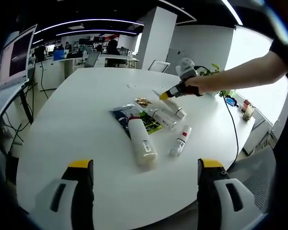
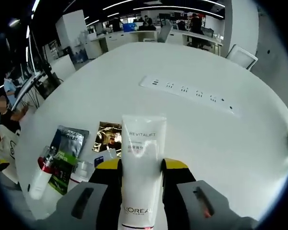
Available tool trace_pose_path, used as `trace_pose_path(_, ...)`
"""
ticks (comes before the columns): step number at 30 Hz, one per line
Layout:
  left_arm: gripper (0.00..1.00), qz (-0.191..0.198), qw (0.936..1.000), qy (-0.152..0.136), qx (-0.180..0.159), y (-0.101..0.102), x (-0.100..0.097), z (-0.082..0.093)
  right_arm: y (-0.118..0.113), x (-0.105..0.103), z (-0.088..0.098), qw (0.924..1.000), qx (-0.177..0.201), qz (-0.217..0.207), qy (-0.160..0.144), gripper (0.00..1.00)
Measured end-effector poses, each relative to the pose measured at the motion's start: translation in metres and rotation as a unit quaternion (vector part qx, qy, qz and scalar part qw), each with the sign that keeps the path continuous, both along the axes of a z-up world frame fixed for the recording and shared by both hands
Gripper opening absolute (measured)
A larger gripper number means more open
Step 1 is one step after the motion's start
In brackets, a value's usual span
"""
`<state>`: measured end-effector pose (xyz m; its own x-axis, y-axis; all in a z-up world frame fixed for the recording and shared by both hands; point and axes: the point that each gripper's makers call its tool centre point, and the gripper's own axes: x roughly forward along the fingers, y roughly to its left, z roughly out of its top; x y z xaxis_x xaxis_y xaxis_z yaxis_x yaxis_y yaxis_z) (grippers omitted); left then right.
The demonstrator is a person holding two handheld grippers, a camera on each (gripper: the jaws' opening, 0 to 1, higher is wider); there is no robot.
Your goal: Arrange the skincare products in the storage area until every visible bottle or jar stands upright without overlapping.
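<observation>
In the left gripper view the left gripper (image 1: 143, 179) is hanging low over the near edge of the round white table (image 1: 81, 120), its yellow-tipped jaws standing wide apart with nothing between them. Ahead of it the products are lying in a loose cluster — a big cream-coloured tube (image 1: 142, 142) is resting flat on its side, its far end overlapping a dark and green sachet (image 1: 134, 120). Just beside it a small clear bottle with a red label (image 1: 180, 140) is lying down too, and a slim white bottle (image 1: 163, 118) is lying near a gold sachet (image 1: 143, 102).

Across the table a person's arm (image 1: 240, 74) is reaching in from the right, carrying the right gripper (image 1: 170, 92) down over the far side of the cluster.

In the right gripper view the right gripper (image 2: 141, 165) is clamping a white Revitalift tube (image 2: 141, 163) — both jaws are pressing against its sides, and the tube is pointing away along the jaws, above the tabletop. Past it a white power strip (image 2: 189, 91) is lying across the table, and to the left the gold sachet (image 2: 108, 135) and the dark and green sachet (image 2: 66, 151) are lying flat.
</observation>
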<state>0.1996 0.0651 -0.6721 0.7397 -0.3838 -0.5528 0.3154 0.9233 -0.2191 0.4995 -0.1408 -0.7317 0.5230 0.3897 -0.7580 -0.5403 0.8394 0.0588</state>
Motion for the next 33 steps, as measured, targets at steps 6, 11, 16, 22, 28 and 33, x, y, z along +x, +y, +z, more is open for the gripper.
trace_pose_path(6, 0.81, -0.007, 1.0000, -0.006, 0.002, -0.004, 0.001, 0.004, 0.000, -0.009, 0.017, 0.9997, 0.007, 0.008, -0.022, 0.31)
trace_pose_path(11, 0.81, -0.008, 0.9999, -0.010, 0.001, -0.006, 0.002, 0.008, -0.002, -0.015, 0.023, 0.9992, 0.015, 0.006, -0.036, 0.31)
trace_pose_path(16, 0.81, -0.011, 0.9998, -0.017, -0.001, -0.010, 0.003, 0.015, -0.003, -0.025, 0.031, 0.9986, 0.022, 0.009, -0.047, 0.31)
trace_pose_path(22, 0.80, -0.012, 0.9995, -0.025, -0.013, -0.015, 0.006, 0.021, -0.003, -0.039, 0.045, 0.9973, 0.038, 0.004, -0.063, 0.31)
trace_pose_path(28, 0.80, -0.022, 0.9989, -0.033, -0.024, -0.025, 0.012, 0.030, -0.007, -0.047, 0.055, 0.9953, 0.049, 0.006, -0.084, 0.31)
trace_pose_path(33, 0.80, -0.038, 0.9979, -0.041, -0.031, -0.033, 0.018, 0.034, -0.007, -0.054, 0.064, 0.9929, 0.057, 0.013, -0.103, 0.31)
